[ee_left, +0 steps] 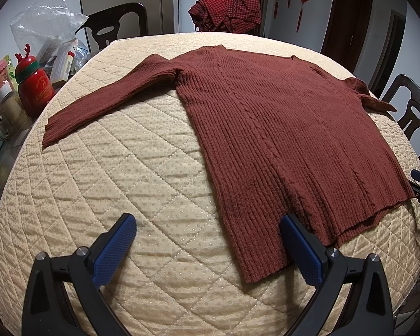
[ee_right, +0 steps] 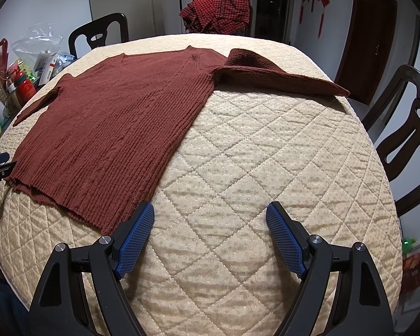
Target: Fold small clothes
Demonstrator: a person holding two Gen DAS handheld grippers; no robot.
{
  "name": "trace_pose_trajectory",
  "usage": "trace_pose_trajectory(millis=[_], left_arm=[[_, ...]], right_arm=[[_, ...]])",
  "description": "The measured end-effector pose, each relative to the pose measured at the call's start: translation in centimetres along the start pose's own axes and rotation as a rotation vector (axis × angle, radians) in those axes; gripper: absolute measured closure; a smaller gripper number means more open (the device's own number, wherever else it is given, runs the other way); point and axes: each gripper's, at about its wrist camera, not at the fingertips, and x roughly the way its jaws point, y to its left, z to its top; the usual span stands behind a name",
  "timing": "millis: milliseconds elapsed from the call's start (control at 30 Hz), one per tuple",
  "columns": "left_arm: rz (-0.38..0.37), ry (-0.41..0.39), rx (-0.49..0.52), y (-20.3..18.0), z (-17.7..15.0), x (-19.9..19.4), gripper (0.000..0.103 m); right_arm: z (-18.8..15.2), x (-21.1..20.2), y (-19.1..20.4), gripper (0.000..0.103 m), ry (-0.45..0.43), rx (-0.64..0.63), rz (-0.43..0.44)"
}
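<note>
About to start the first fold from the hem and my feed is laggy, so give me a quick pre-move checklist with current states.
1. Rust-brown ribbed knit sweater spread flat on the cream quilted table cover: ok.
2. Both sleeves extended outward, left sleeve and right sleeve: ok, though the right sleeve looks bunched near the shoulder.
3. Left hand-held gripper open, holding nothing: ok.
4. Right hand-held gripper open, holding nothing: ok.
5. Hem lying even: not ok, its edge looks wavy and two layers show offset.
6. Clutter, including the red bottle, clear of the sweater: ok; it sits past the cover's edge.
</note>
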Motion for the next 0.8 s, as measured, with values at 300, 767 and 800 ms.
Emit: trace_pose_trajectory(millis=[300, 767, 800], left_arm=[[0.008, 0.002, -0.007, 0.0, -0.1, 0.2, 0.0], [-0.001, -0.017, -0.016, -0.4, 1.0, -0.1, 0.0], [-0.001, -0.02, -0.016, -0.4, 1.2, -0.1, 0.0]], right_arm=[[0.3, 0.1, 0.0, 0.021, 0.021, -0.002, 0.011], [0.5, -2.1, -0.1, 0.021, 0.001, 0.024, 0.037], [0.8, -2.2, 0.1, 0.021, -0.003, 0.015, 0.031]])
